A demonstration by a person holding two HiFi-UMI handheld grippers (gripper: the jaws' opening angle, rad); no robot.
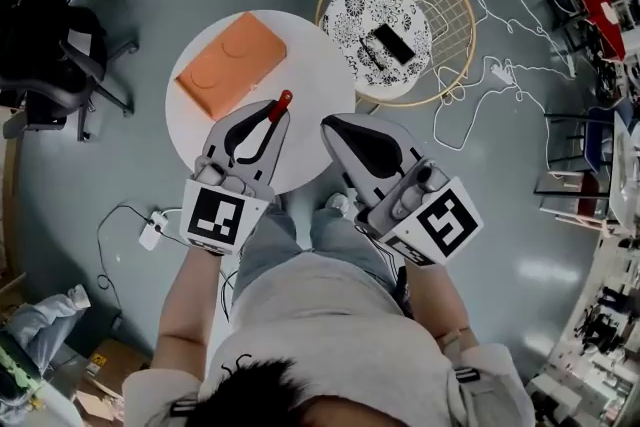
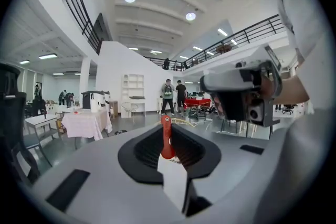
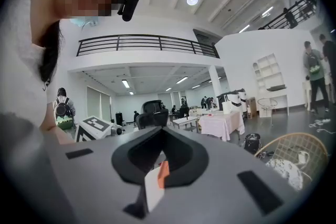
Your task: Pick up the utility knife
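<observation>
Utility knife (image 1: 281, 102) gripped in jaws of left gripper (image 1: 272, 118). Red body projects past jaw tips, long axis in line with jaws. Held over near part of round white desk (image 1: 320, 65), judged lifted clear. Right gripper (image 1: 336, 127) jaws closed, nothing held, just beside. Orange box (image 1: 231, 62) left on desk beyond.
</observation>
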